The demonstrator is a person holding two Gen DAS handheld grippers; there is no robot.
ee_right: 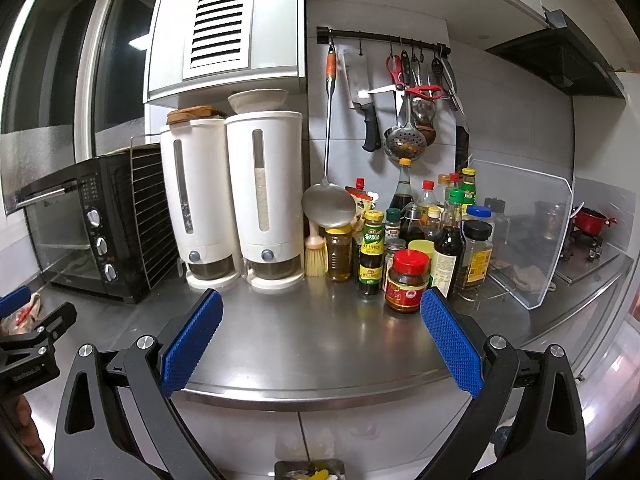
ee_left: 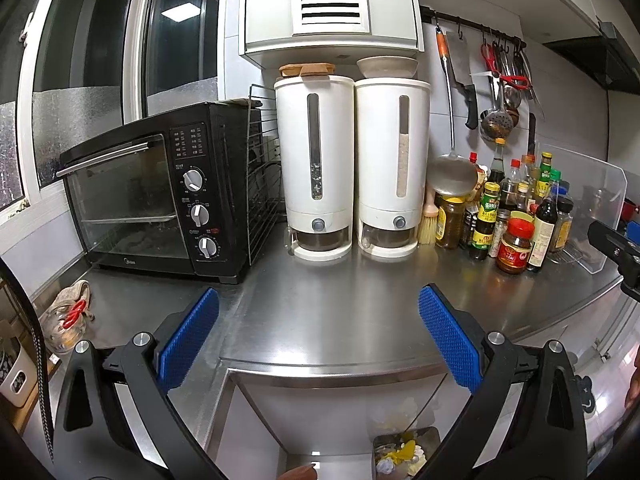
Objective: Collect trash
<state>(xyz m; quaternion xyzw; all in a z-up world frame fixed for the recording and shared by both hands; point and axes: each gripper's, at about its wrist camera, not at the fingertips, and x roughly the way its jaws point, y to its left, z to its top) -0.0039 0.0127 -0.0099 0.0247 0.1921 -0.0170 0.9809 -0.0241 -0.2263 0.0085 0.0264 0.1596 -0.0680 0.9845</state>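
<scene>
both claws are spread wide with nothing between their blue pads: the left gripper and the right gripper each hang over the front edge of the stainless steel counter, holding nothing.

the trash sits low, below the counter edge. in the left wrist view a small open bin shows at the bottom of the frame, with yellow and white scraps in it; the gripper's right arm covers part of it and the frame cuts off its lower side. the right wrist view catches only the bin's top rim, so what the scraps are cannot be made out.

on the counter, against the wall, stand a black toaster oven, two white grain dispensers and a crowd of sauce bottles, the back ones hidden behind the front ones. a red-lidded jar stands nearest the right gripper, just beside its right pad in that view. at the far left edge of the left view lies a crumpled clear bag with something red in it, partly hidden and too distorted to identify.
</scene>
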